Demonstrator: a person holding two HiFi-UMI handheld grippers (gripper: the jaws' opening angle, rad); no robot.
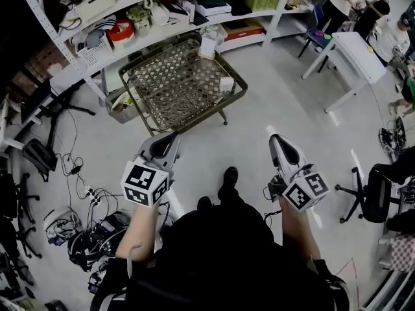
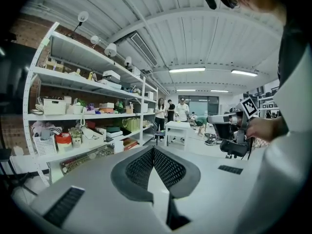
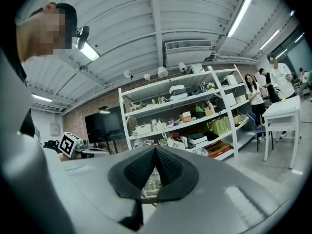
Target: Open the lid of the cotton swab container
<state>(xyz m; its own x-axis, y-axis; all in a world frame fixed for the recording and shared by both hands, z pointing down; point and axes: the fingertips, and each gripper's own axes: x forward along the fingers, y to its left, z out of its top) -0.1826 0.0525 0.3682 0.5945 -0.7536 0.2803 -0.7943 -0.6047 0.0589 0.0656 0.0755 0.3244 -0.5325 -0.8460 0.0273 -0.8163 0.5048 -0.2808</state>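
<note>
A small white container (image 1: 226, 84) sits at the edge of the mesh bench (image 1: 168, 92), ahead of and between the tongs; its contents cannot be made out. A taller white box (image 1: 209, 46) stands beyond it. The left tongs (image 1: 173, 135) and right tongs (image 1: 274, 137) are clenched and empty.

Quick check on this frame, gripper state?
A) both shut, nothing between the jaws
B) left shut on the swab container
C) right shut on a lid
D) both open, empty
A: the left gripper and the right gripper each show their pads pressed together with nothing between them. Both are held in the air over the floor, short of the lattice table.
</note>
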